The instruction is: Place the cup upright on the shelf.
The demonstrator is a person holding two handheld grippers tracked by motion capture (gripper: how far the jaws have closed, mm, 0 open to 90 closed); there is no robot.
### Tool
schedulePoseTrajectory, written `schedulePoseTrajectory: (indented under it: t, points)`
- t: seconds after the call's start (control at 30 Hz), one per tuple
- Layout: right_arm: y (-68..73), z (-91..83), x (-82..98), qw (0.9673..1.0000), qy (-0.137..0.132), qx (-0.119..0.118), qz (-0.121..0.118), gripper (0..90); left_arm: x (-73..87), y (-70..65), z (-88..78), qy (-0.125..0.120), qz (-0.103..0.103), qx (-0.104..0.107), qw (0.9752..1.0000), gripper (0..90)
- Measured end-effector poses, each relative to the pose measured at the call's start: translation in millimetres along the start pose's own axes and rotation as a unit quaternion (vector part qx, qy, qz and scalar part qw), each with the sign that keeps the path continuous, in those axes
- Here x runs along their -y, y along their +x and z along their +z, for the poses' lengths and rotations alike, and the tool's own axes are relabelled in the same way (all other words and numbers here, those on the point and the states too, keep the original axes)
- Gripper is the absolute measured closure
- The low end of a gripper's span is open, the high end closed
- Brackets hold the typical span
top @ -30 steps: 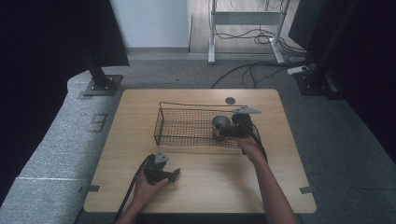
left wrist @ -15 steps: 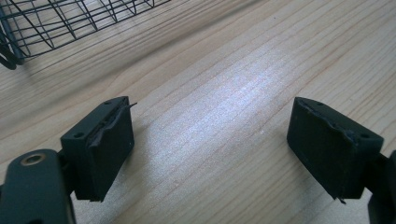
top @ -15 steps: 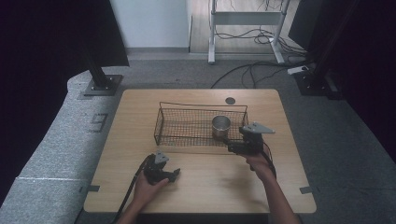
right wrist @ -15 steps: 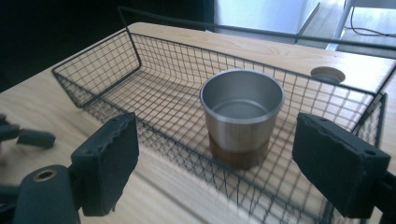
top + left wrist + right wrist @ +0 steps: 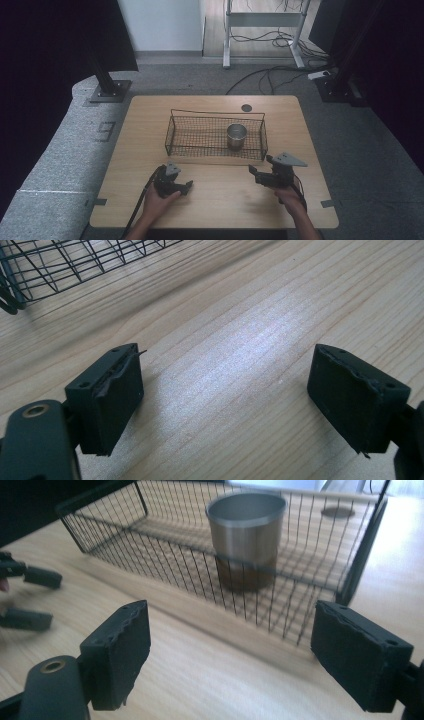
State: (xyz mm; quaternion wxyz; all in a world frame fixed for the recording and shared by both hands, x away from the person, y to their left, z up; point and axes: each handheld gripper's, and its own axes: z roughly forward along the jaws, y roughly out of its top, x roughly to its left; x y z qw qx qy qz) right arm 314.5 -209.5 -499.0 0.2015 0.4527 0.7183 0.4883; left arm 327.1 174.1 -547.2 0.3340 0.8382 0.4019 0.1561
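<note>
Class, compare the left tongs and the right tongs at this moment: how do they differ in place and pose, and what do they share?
The left tongs lie low on the table, near its front-left; the right tongs are at the front-right, near the wire basket. The left tongs face bare wood beside the basket's corner; the right tongs face the metal cup inside it. Both are open, hold nothing, and are each held by a hand.

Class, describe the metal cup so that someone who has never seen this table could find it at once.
Start at the wooden table and find the black wire basket lying across its middle. Inside the basket, toward its right end, stands the metal cup, upright with its mouth open. It is the basket's one item: a plain silver cylinder, shiny against the dark mesh.
</note>
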Motion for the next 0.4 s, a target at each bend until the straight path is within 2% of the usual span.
schedulePoseTrajectory:
  t: [0.17, 0.4]
  points:
    - [-3.7, 1.8, 13.9, 0.9999, 0.011, 0.003, 0.009, 16.6, 0.0, 0.0, 0.0, 0.000, 0.000, 0.000, 1.0000, 14.7]
    - [-3.3, 5.0, 19.6, 0.9998, 0.020, 0.006, 0.003, 16.6, 0.0, 0.0, 0.0, 0.000, 0.000, 0.000, 1.0000, 14.7]
